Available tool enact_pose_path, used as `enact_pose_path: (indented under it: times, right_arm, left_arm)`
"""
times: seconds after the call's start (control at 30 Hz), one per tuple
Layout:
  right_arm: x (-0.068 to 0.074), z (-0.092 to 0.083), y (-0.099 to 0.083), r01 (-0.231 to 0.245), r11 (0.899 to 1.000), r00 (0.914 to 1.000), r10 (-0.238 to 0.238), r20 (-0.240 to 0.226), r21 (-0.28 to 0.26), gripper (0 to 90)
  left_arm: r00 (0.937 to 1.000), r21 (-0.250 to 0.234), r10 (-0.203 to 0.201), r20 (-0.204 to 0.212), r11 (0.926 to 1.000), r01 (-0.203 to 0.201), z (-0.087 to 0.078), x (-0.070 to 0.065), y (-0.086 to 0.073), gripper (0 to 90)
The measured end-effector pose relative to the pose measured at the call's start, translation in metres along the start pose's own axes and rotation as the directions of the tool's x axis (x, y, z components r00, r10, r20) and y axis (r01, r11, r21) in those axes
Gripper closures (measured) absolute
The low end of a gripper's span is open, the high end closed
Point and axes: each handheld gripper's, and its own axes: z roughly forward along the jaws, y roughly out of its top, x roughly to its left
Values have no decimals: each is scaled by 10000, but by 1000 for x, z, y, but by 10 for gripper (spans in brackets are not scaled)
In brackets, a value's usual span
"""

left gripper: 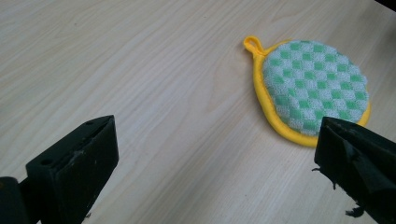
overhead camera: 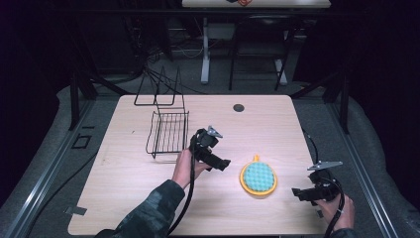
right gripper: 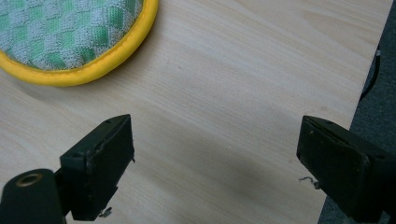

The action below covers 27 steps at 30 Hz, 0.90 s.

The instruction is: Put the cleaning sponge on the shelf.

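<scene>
One pot holder [overhead camera: 258, 179] (green-checked, yellow rim) flat on table [overhead camera: 129, 173]; one wire rack [overhead camera: 168, 131]; two grippers, jaws apart, empty.

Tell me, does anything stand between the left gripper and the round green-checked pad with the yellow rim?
Nothing visible does. Bare wooden table lies between the open left gripper and the round green-checked pad with the yellow rim.
</scene>
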Motion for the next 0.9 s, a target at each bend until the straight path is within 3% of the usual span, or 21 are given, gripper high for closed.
enact_pose_path:
  times: [0.53,0.9]
  right_arm:
    - [-1,1,-1,6,10000,10000,-5,-57,19,108]
    - [-1,2,-1,26,10000,10000,-25,-80,56,114]
  left_arm:
    - [9978,522,199,631,9984,-232,44,-25,21,0]
    - [9957,1018,2,926,9948,-96,78,-42,25,4]
